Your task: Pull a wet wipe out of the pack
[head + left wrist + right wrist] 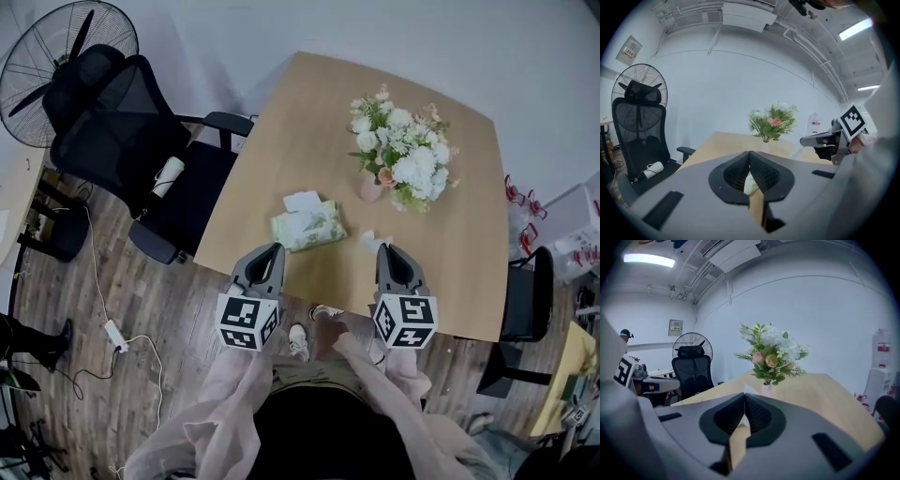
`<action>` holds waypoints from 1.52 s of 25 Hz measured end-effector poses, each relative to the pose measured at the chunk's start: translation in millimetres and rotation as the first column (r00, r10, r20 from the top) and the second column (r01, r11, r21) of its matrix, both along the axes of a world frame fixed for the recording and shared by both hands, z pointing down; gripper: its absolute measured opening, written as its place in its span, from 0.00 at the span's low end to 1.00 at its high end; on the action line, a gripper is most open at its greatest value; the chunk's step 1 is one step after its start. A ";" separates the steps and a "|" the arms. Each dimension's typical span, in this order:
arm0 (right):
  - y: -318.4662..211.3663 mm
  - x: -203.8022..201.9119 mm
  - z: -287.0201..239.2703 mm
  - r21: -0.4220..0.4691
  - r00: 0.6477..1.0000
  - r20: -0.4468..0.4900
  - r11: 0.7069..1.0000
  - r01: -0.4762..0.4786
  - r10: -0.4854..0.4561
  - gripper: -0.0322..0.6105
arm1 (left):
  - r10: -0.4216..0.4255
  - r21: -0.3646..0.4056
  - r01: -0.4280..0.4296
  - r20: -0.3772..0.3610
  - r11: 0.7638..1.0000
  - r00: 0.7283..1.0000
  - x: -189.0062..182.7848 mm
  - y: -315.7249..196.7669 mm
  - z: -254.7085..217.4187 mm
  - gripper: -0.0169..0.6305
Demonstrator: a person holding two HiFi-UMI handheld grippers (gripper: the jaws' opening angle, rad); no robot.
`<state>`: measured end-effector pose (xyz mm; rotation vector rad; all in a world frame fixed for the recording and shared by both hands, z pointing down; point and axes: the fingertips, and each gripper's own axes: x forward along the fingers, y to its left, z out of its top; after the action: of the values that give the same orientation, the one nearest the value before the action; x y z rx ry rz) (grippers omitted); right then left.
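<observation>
On pale wooden table [441,281], green soft wet-wipe pack [309,227], next white sheet [302,200] poking out at twelve o'clock. Clenched at four o'clock, right gripper [387,249], seemingly pinching a freed crumpled white wipe [372,240]. Clamped together at seven o'clock, left gripper [275,249]. Remaining: carrying clear.

We log the head camera looking steeply down from well above the table [309,122], the left gripper [277,247] and right gripper [382,247] cameras low at its 6 o'clock edge facing 12, all three sharing the nearby bouquet [403,159].
</observation>
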<state>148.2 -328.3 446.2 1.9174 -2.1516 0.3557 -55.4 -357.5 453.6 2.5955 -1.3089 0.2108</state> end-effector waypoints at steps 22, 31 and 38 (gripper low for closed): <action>-6.2 -11.9 -7.2 0.029 0.998 0.022 0.998 0.053 -0.054 0.06 | -0.016 0.018 0.017 -0.002 1.000 1.000 -9.0 1.4 -5.7 0.04; -6.9 -19.8 -8.5 0.034 0.997 0.023 0.996 0.078 -0.079 0.06 | -0.023 0.017 0.023 0.005 1.000 1.000 -10.4 1.9 -4.9 0.04; -8.3 -23.3 -7.7 0.025 0.995 0.023 0.995 0.095 -0.096 0.06 | -0.018 0.013 0.018 0.009 1.000 1.000 -7.4 -0.3 -5.6 0.04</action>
<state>125.0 -336.6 438.5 1.8240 -2.2633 0.3382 -62.8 -357.8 448.0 2.5957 -1.3409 0.2119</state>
